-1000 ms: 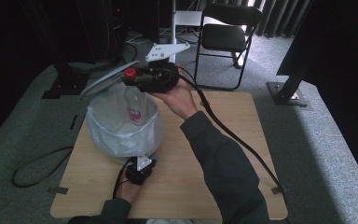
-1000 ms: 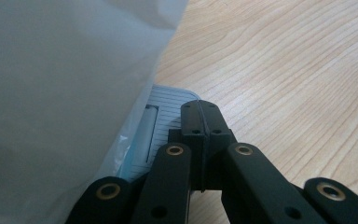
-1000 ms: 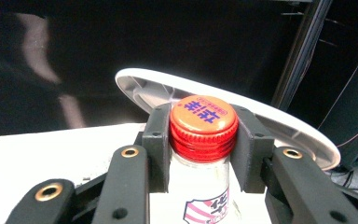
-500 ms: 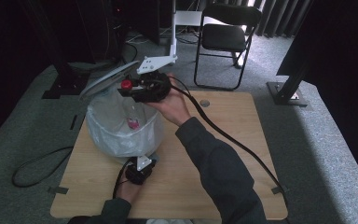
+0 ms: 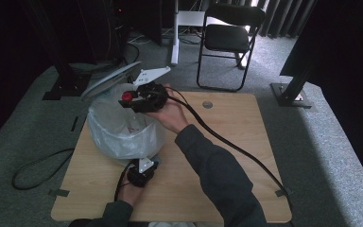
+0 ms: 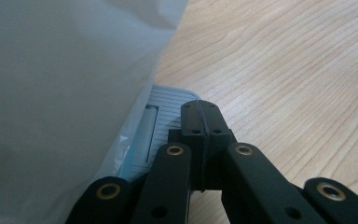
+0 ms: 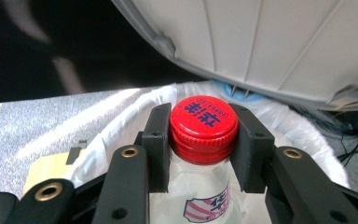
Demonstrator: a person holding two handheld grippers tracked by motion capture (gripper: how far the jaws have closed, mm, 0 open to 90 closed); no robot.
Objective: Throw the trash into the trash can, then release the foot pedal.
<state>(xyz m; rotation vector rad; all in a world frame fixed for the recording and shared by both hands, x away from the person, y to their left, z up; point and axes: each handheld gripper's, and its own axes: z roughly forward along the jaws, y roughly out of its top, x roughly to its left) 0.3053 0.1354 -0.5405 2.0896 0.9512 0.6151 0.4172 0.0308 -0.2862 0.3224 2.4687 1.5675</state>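
my right gripper (image 7: pixel 204 140) is clamped on the red cap (image 7: pixel 203 122) of a clear bottle (image 7: pixel 205 205), over the bag-lined bin (image 5: pixel 123 137). my left gripper (image 6: pixel 199 116) is closed, seemingly pressing the bin's pedal (image 6: pixel 165 121) on the wooden tabletop (image 5: pixel 227 156); grey carpet beyond.

the bin (image 5: pixel 123 137) stands on the left part of the table (image 5: pixel 227 161), its lid (image 5: pixel 108 80) raised behind it. the bottle (image 7: pixel 204 154) hangs over the bin's bag (image 7: pixel 121 126). the pedal (image 6: pixel 165 121) lies on the table at the bin's near side. a chair (image 5: pixel 229 40) stands behind the table.
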